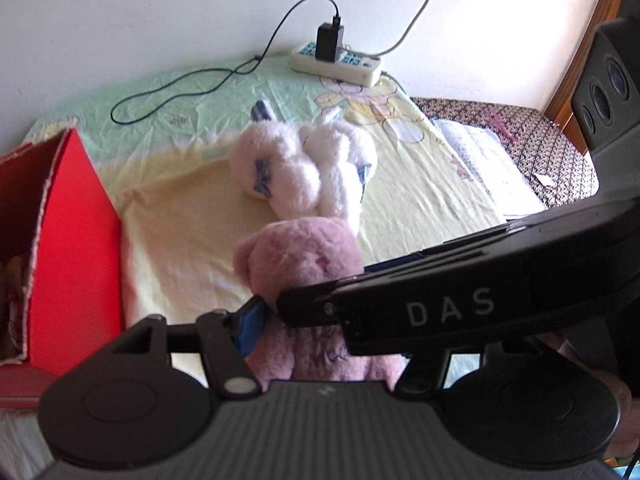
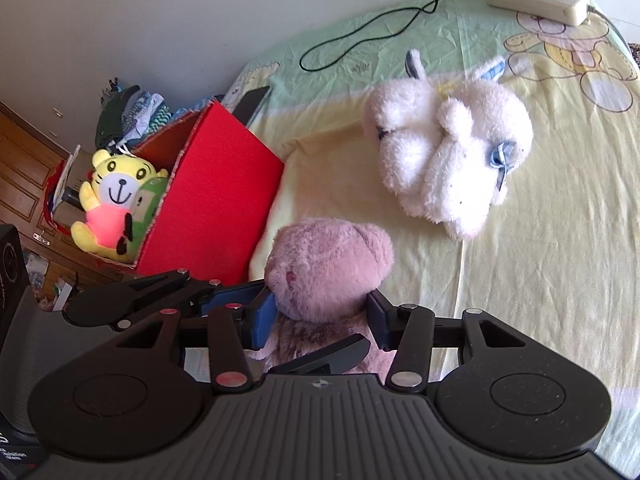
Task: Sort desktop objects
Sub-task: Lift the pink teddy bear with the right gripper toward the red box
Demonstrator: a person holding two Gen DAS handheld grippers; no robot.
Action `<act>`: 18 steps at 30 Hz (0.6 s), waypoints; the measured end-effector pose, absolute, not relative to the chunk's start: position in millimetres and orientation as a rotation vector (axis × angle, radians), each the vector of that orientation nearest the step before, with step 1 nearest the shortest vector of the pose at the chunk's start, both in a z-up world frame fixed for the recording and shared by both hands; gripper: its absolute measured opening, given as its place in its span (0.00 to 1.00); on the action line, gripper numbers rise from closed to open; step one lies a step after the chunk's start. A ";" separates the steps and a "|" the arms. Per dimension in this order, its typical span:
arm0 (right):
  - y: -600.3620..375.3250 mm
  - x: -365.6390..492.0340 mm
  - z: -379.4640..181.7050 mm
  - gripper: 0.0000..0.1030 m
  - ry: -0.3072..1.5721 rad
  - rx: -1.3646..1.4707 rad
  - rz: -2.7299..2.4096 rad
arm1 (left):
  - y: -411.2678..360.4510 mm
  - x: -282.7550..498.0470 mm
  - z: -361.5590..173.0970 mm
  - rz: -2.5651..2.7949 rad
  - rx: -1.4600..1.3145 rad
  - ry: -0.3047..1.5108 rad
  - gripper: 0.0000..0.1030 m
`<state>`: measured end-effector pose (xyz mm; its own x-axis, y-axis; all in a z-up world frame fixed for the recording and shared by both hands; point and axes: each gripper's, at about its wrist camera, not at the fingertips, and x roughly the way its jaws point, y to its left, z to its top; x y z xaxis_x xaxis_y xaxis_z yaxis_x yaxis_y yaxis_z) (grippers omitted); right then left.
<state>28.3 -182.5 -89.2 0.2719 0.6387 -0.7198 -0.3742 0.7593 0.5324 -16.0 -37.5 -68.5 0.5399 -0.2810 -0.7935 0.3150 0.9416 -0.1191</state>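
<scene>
We've got the pink bear pinched at the neck between the right gripper's jaws, and the left gripper clamps it too. The red box sits just left of our jaws; the white plush lies ahead-right.

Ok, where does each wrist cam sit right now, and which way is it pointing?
Left wrist: on the left gripper, looking forward across the sheet to the wall; its own jaws pinch the pink bear, and the right gripper crosses in front.
Right wrist: on the right gripper, looking down and forward; its jaws flank the bear, with the left gripper's fingers below.
Shared: bear, white plush, red box, power strip.
</scene>
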 end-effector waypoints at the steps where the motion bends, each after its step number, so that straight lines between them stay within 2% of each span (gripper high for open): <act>1: -182.5 26.3 -85.8 0.50 1.090 0.285 0.695 | -36.6 -18.3 -64.8 -0.353 0.039 0.925 0.62; 18: -182.1 8.6 -69.9 0.50 1.028 0.332 0.732 | -31.7 -38.6 -46.8 -0.320 0.042 0.878 0.62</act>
<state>8.6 -182.1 -69.9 0.3102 0.6893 -0.6547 -0.3937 0.7200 0.5715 -38.6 -31.7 -46.8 0.5944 -0.2579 -0.7617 0.2919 0.9518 -0.0945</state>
